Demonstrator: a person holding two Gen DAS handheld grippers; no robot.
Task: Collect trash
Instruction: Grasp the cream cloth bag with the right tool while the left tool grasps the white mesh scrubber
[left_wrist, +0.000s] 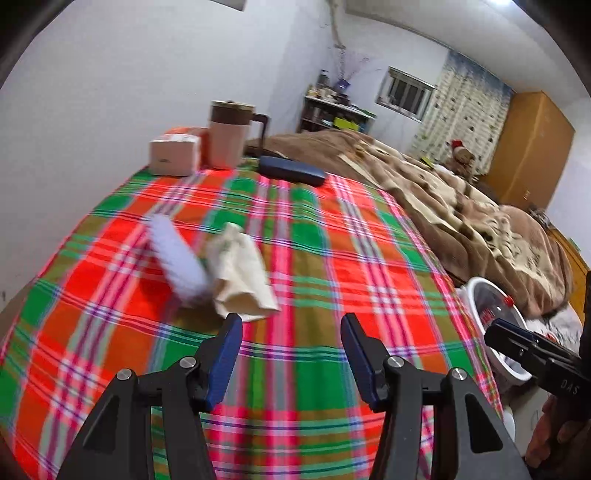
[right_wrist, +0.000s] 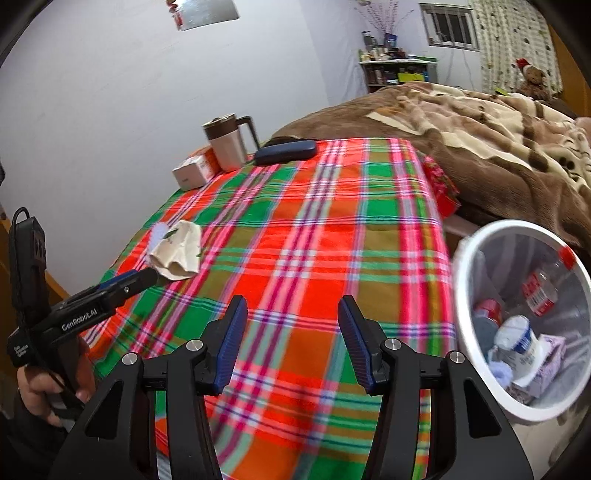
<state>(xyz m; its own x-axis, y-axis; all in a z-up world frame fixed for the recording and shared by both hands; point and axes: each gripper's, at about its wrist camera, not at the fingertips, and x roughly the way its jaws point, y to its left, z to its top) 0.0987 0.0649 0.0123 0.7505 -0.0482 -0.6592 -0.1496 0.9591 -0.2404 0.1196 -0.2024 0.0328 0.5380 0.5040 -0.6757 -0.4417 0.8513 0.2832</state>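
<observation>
Currently, the left gripper (left_wrist: 291, 325) has its blue-padded jaws apart with nothing between them, above the red, green and orange plaid cloth (left_wrist: 314, 240) that covers the work surface. At about 11 o'clock from its fingertips, just beside the left pad, lie two pieces of trash — a crumpled cream paper wrapper (left_wrist: 240, 273) and a white ribbed plastic piece (left_wrist: 177, 254), blurred, touching the wrapper's left edge.

The right gripper (right_wrist: 293, 306) also has its jaws apart, and nothing sits between the pads. At 3 o'clock from it, off the edge of the cloth, stands the round white-rimmed waste bin (right_wrist: 476, 236). Inside the bin lie a clear plastic bottle with a red label (right_wrist: 543, 288), a white and blue container (right_wrist: 521, 339) and crumpled wrappers.

In the right wrist view the left gripper enters from 9 o'clock, its tip near the cream wrapper; contact cannot be confirmed. A hand (right_wrist: 37, 391) holds its black handle.

At the far edge of the cloth, toward 12 o'clock, stand three items close together — a pink and orange cardboard box (left_wrist: 177, 151), a beige travel mug with a brown lid (left_wrist: 229, 133) and a dark blue oblong case (left_wrist: 291, 170). A brown patterned blanket (left_wrist: 461, 206) covers the bed beyond the cloth.
</observation>
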